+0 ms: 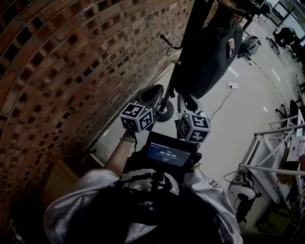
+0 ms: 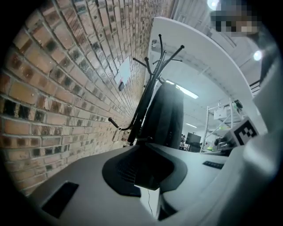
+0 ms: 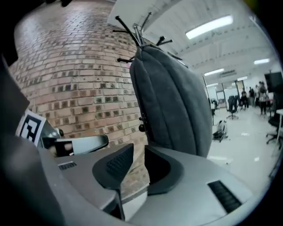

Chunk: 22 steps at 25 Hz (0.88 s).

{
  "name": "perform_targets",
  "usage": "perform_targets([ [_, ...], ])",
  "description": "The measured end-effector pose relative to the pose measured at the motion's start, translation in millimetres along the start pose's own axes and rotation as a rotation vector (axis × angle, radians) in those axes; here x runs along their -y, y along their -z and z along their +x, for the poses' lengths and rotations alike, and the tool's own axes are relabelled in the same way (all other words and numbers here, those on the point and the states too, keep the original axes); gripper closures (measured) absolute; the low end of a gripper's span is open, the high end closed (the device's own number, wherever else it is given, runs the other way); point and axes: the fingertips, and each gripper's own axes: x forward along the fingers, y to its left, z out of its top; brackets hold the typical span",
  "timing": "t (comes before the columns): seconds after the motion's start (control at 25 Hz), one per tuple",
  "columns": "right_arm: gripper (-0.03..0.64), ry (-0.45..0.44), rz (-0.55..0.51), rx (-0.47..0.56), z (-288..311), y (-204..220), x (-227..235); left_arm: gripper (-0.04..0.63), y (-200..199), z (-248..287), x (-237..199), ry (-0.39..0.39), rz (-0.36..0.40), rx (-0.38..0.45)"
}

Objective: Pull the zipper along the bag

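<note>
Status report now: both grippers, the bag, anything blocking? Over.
Left gripper shut, empty; right gripper jaws apart, empty. Grey bag hangs on coat rack, untouched; zipper not made out. Nothing between jaws and bag.

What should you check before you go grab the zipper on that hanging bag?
1. Bag hangs on the coat rack: ok.
2. Zipper pull found: cannot tell, no view shows it.
3. Right gripper open and empty: ok.
4. Left gripper open to steady the bag: not ok, jaws together, nothing between.
5. Either gripper touching the bag: not ok, both are apart from it.
</note>
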Motion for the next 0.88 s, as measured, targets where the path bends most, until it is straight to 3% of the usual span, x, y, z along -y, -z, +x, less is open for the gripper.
perform_targets([
  [0.16, 0.495, -0.069, 0.189, -0.043, 17, 6, 0, 0.572, -8, -2, -22, -0.005, -0.025, 0.018],
  [0.4, 0.495, -0.05, 0.324, -0.009, 22, -6, 9, 0.572, -10, 3, -32, 0.023, -0.021, 0.021],
  [0.6, 0.495, -0.074, 0.335, 0.049, 17, -35, 1, 0.572, -12, 7, -31, 0.043, -0.022, 0.022],
  [0.76, 0.495, -0.098, 0.318, 0.056, 25, -34, -3, 0.572, -12, 8, -30, 0.054, -0.023, 0.024],
  [0.88, 0.509, -0.039, 0.309, 0.055, 33, -30, 5, 0.572, -13, 7, -31, 0.056, -0.022, 0.025],
])
